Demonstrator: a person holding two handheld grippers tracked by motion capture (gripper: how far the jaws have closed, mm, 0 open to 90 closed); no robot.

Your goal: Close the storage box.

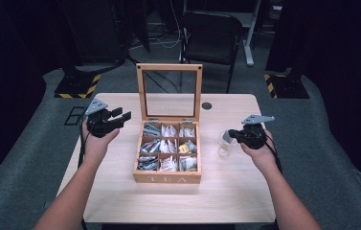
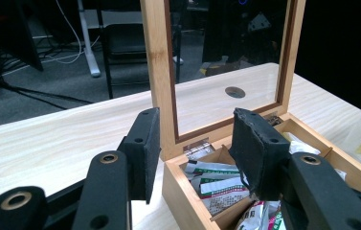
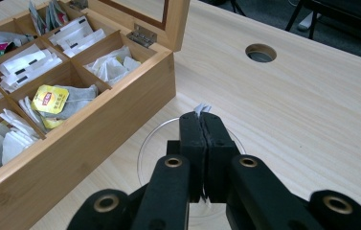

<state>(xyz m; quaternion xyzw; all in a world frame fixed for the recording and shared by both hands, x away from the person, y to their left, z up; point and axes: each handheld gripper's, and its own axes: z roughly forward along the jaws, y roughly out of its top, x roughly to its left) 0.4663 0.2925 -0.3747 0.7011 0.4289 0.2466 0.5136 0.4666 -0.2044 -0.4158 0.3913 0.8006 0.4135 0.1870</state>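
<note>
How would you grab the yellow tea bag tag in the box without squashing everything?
Probably by the yellow tag itself. It lies flat on top of its grey tea bag in the middle compartment on the right gripper's side of the tea box, so its edge is free to pinch. Come straight down from above: the wooden dividers close in every side, and the upright lid blocks the back.

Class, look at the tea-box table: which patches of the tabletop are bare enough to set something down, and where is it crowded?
Bare: the strip between the tea box and the near table edge, and the left side around the left gripper. Crowded: right of the box, where the right gripper hangs over a glass cup.
</note>
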